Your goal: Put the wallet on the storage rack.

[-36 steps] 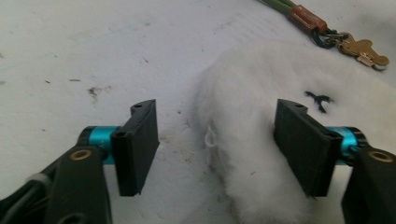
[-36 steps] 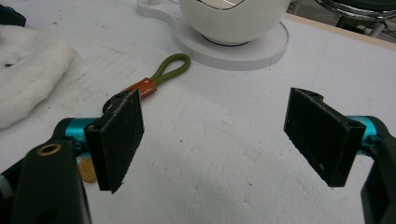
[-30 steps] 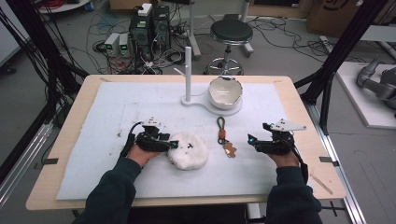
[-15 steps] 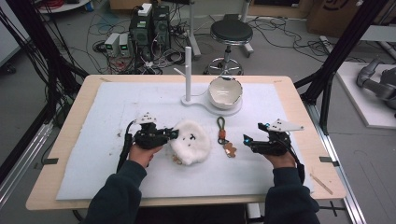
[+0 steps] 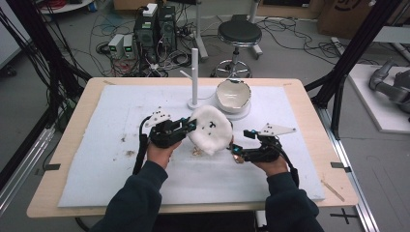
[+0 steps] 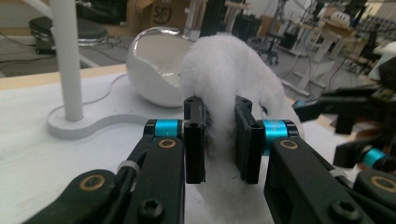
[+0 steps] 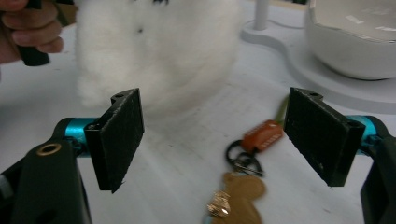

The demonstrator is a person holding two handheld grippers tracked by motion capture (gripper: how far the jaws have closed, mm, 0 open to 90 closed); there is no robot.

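Centrally in the high view, a white fluffy plush point(image 5: 211, 130) with small dark marks is held clear of the pale mat point(image 5: 96, 145). The left gripper view shows the left gripper point(image 6: 219, 135) pinching its fur between both jaws. In the right gripper view the right gripper point(image 7: 229, 135) stands wide, nothing gripped; a keyring with an orange tag point(image 7: 247, 156) lies between its jaws, the plush upper left. A white bowl point(image 5: 233, 94) sits beyond.

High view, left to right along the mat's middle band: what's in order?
Left hand-held gripper → white fluffy toy, clamped in that gripper's jaws → right hand-held gripper, jaws open. The white stand and white bowl sit farther back, so they are left out.
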